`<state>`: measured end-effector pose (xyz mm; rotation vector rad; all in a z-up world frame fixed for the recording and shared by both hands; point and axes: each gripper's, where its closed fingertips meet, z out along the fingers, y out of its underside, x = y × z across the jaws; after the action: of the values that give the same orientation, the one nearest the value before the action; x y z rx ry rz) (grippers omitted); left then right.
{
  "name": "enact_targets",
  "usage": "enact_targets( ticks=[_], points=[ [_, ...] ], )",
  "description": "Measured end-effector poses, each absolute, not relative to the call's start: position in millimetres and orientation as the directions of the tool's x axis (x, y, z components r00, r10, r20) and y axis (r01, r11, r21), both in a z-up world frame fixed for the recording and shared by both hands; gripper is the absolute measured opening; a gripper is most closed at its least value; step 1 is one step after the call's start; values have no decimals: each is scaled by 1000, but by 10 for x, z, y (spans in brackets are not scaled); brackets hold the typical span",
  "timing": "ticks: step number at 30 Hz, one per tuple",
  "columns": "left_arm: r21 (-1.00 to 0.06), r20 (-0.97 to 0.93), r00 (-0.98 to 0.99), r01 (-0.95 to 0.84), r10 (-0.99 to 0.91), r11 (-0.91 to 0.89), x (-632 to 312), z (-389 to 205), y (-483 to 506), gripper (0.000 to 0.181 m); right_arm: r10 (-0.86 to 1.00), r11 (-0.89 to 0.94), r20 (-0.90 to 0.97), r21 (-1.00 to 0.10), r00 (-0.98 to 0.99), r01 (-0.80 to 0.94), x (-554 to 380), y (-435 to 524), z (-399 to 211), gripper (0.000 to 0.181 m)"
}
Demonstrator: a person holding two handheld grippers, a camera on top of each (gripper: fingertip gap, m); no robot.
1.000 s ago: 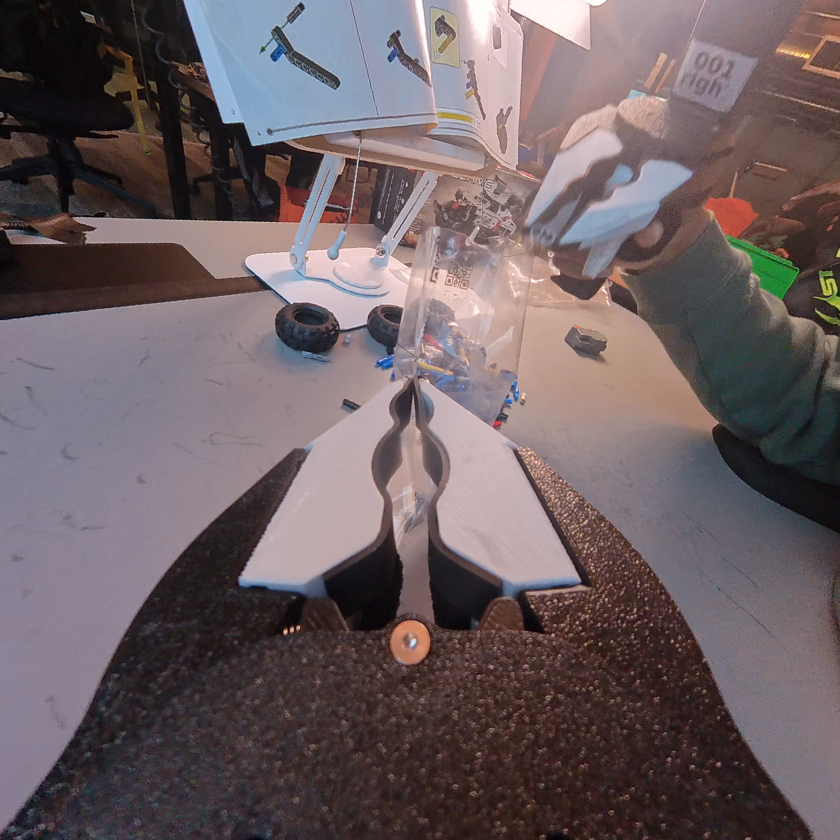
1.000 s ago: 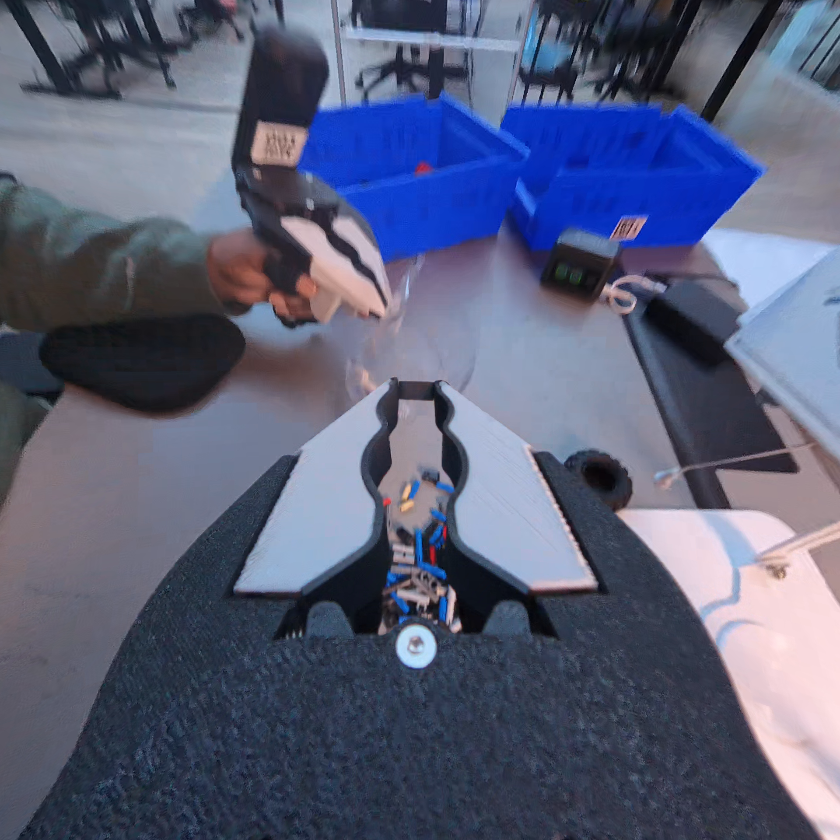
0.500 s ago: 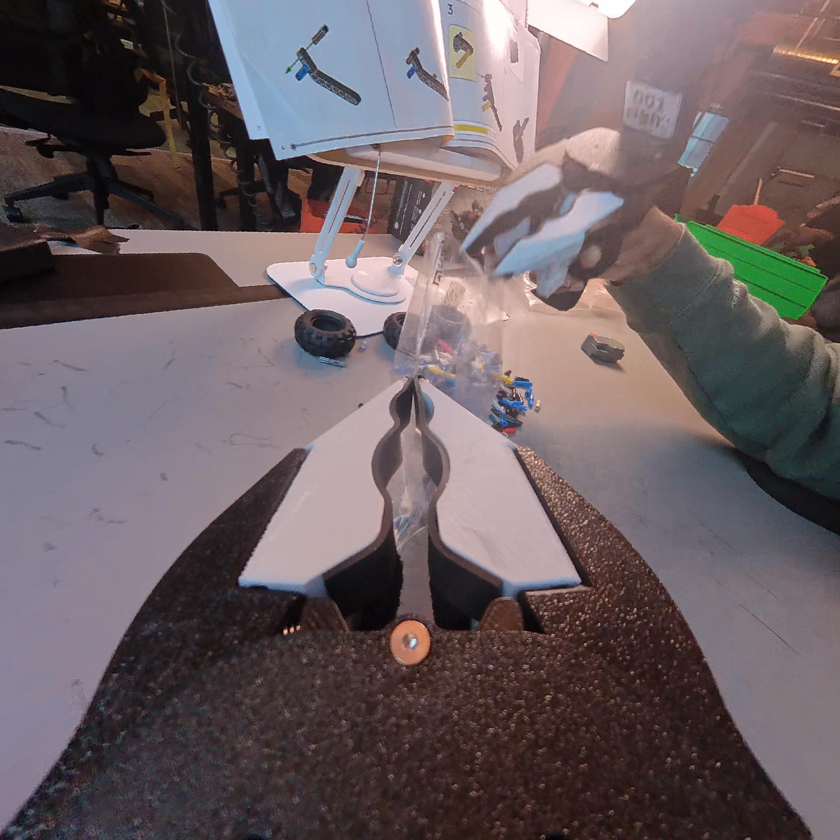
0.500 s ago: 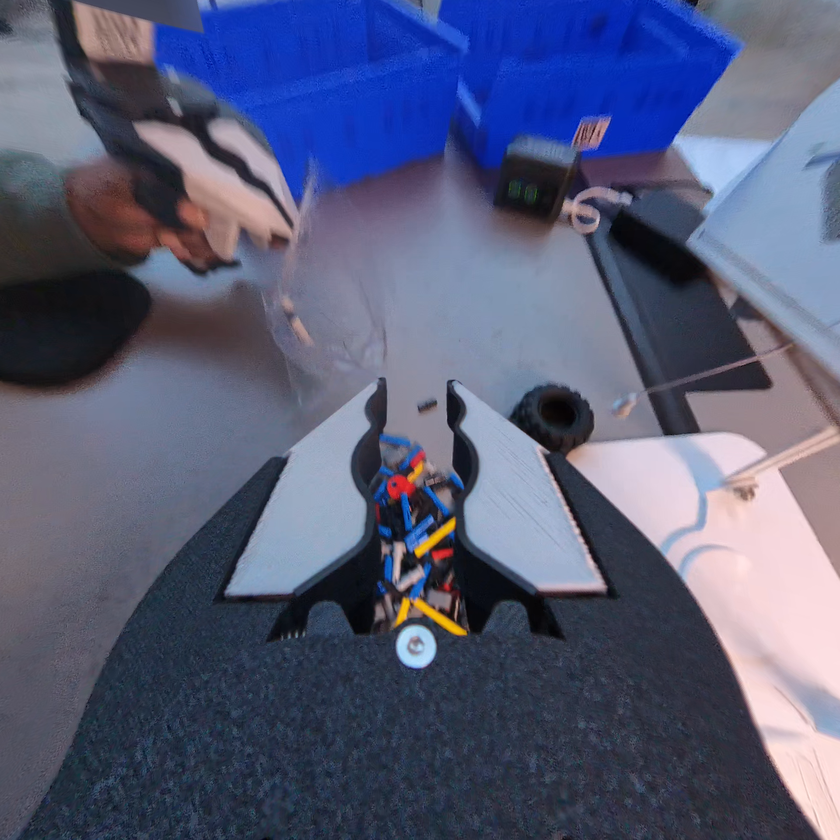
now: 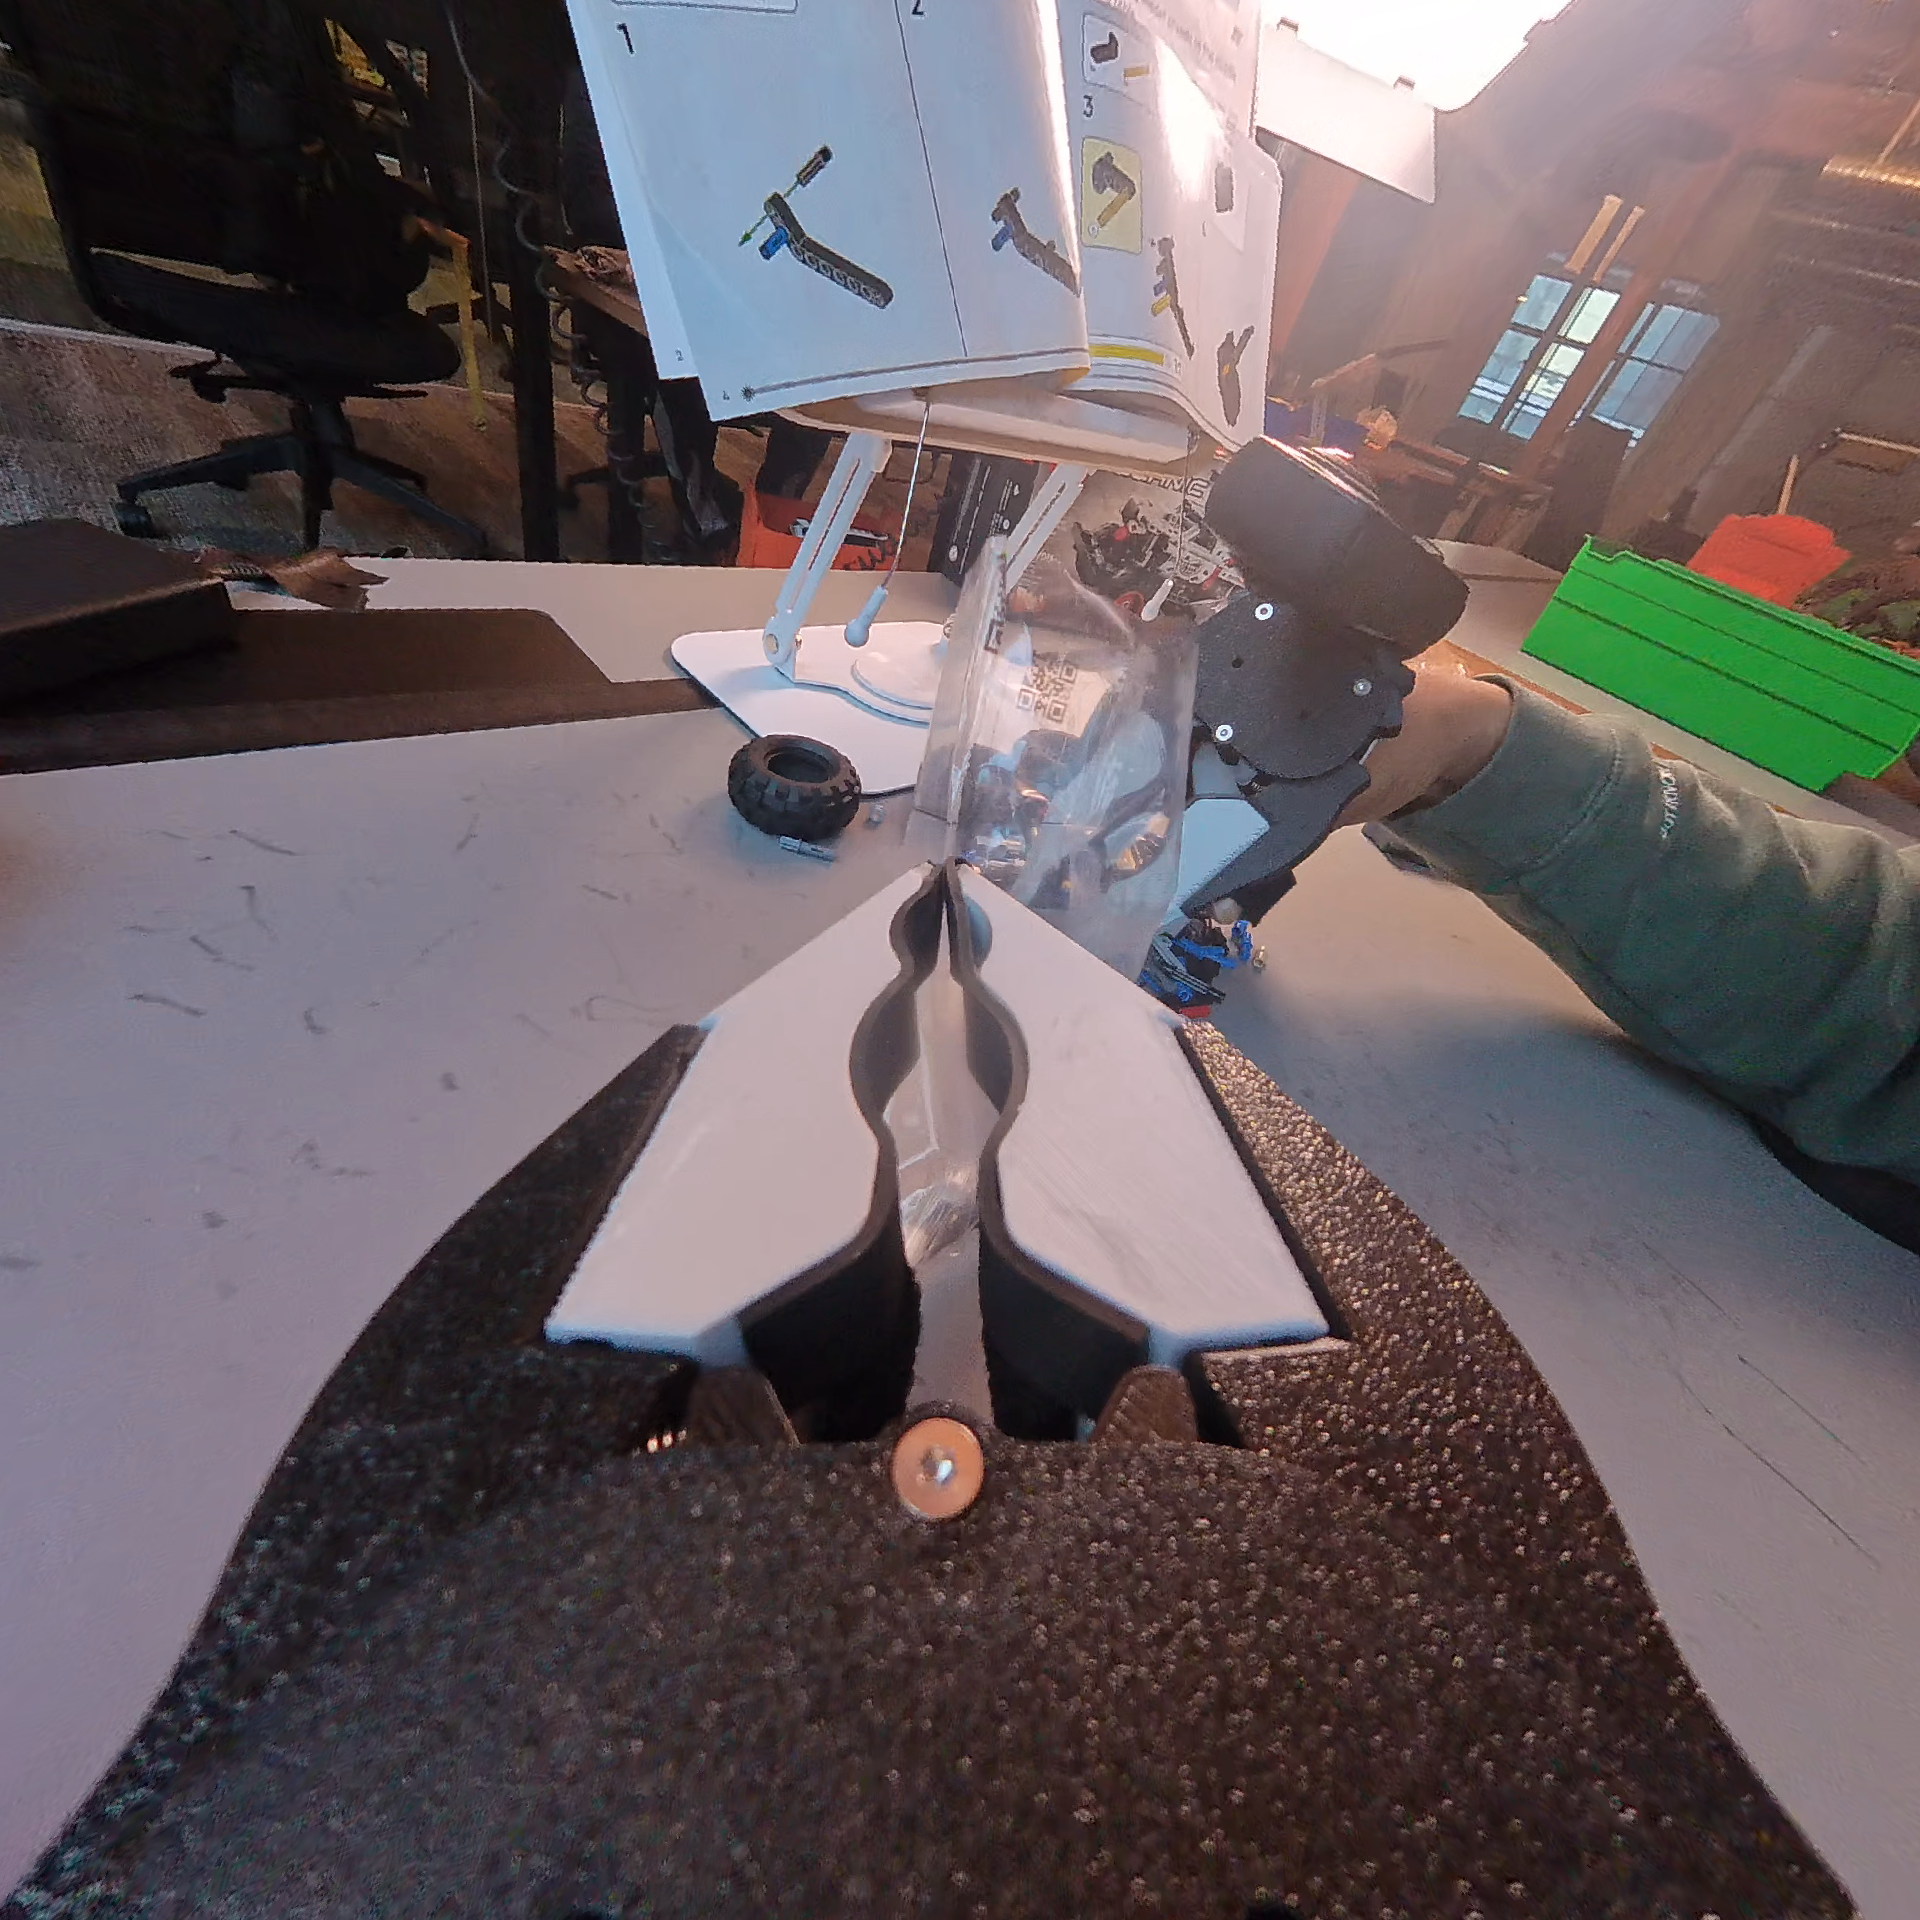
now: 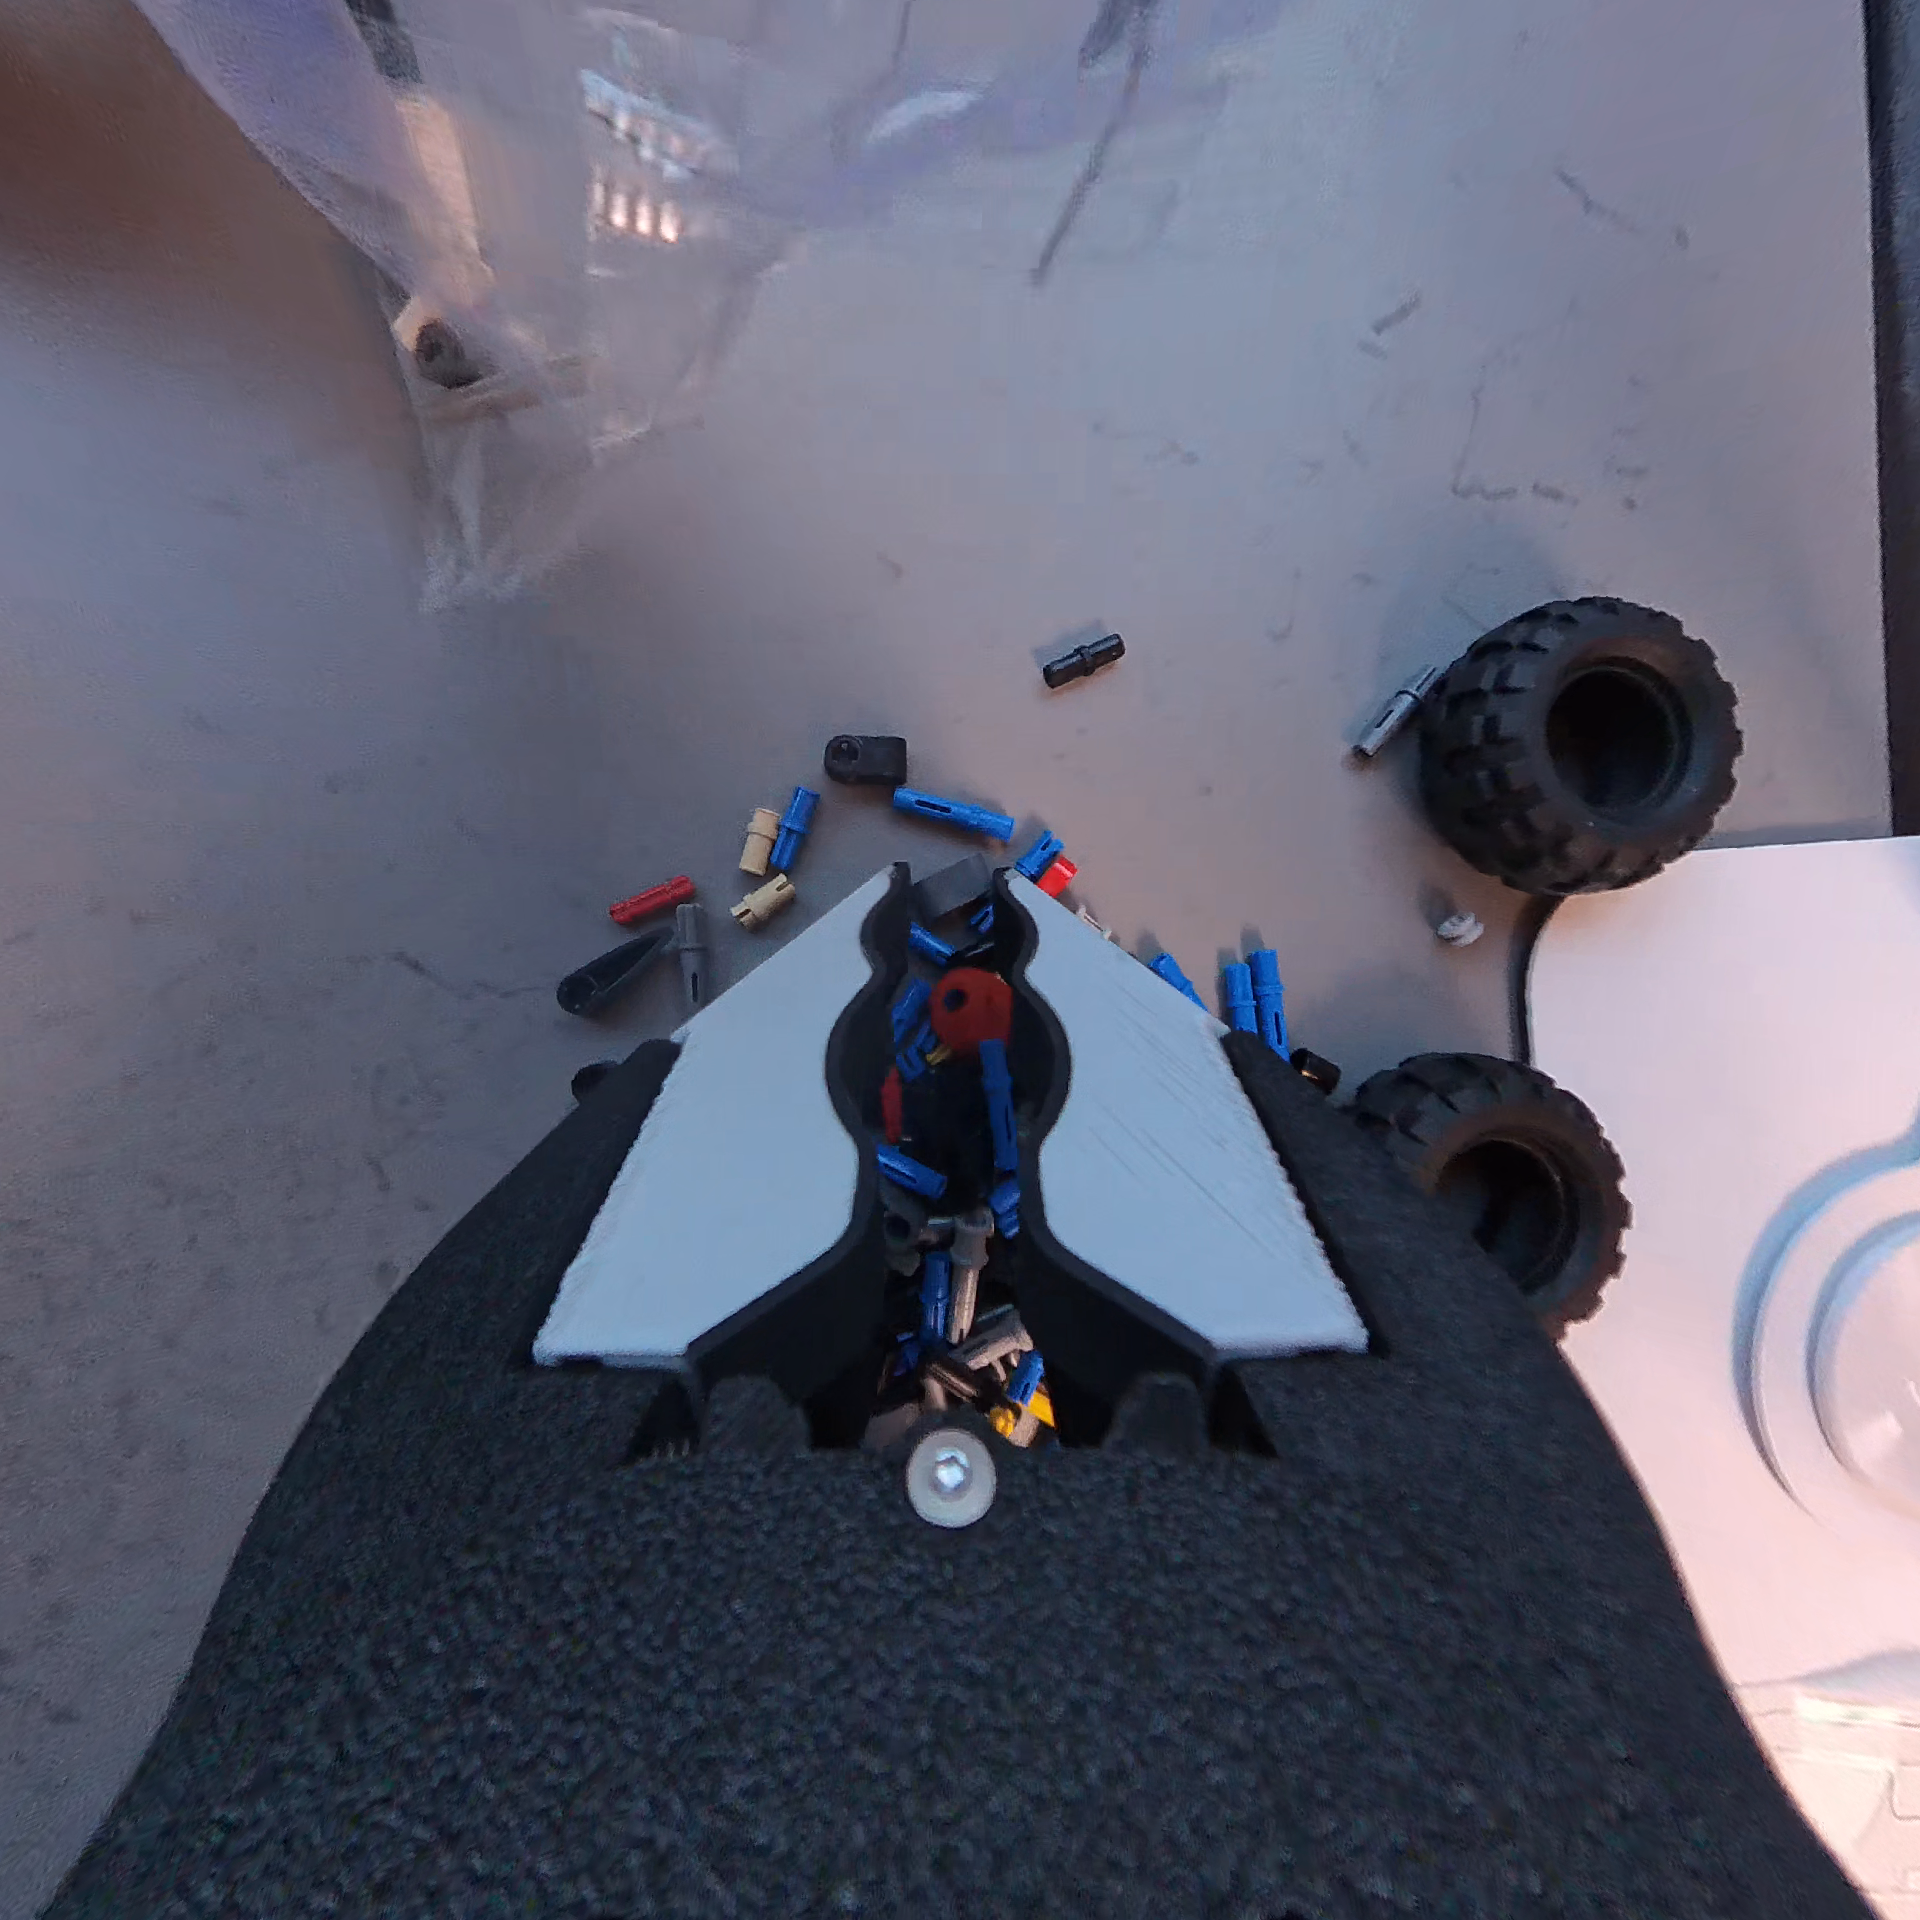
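Observation:
My left gripper [image 5: 943, 883] is shut on a corner of a clear plastic bag [image 5: 1049, 748], which stands up from the fingertips with a few small parts inside. The bag also shows blurred at the top left of the right wrist view [image 6: 499, 312]. My right gripper [image 6: 951, 878] points down over a pile of small blue, red, grey and tan building pins [image 6: 951, 812] on the table, jaws a narrow gap apart. A dark grey piece [image 6: 951, 885] lies between its tips; I cannot tell if they touch it. In the left wrist view the right gripper [image 5: 1221, 904] is just right of the bag.
Two black toy tyres [image 6: 1579, 743] [image 6: 1496, 1174] lie next to the white base [image 6: 1714, 1039] of a stand that holds an open instruction booklet [image 5: 852, 187]. A black mat [image 5: 312, 665] lies far left and a green bin [image 5: 1704, 665] far right. A person's green sleeve [image 5: 1683, 914] rests on the table. The gap from one gripper's tips to the other's is roughly 15 centimeters.
The right gripper has swung down from the bag's top to just above the table. Small parts have spilled from the bag into a pile. The left gripper keeps its hold on the bag.

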<state>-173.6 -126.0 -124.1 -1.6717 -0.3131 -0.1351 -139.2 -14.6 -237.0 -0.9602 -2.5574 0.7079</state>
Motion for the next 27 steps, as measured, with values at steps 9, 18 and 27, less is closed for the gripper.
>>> enact_targets(
  ticks=[9,18,27],
  points=[
    [-955,268,956,280,119,-95,-1714,-1233,-1261,0,650,679,183,-576,-737,456,-1313,-172,-2268,13],
    [-955,266,964,265,10,-136,-1466,-1260,-1135,0,701,360,93,-902,-707,239,-1006,-168,-831,13],
    [-958,272,960,262,-72,-118,-1206,-1181,-1050,0,669,346,98,-918,-737,192,-1027,-535,-836,25]
  ],
)
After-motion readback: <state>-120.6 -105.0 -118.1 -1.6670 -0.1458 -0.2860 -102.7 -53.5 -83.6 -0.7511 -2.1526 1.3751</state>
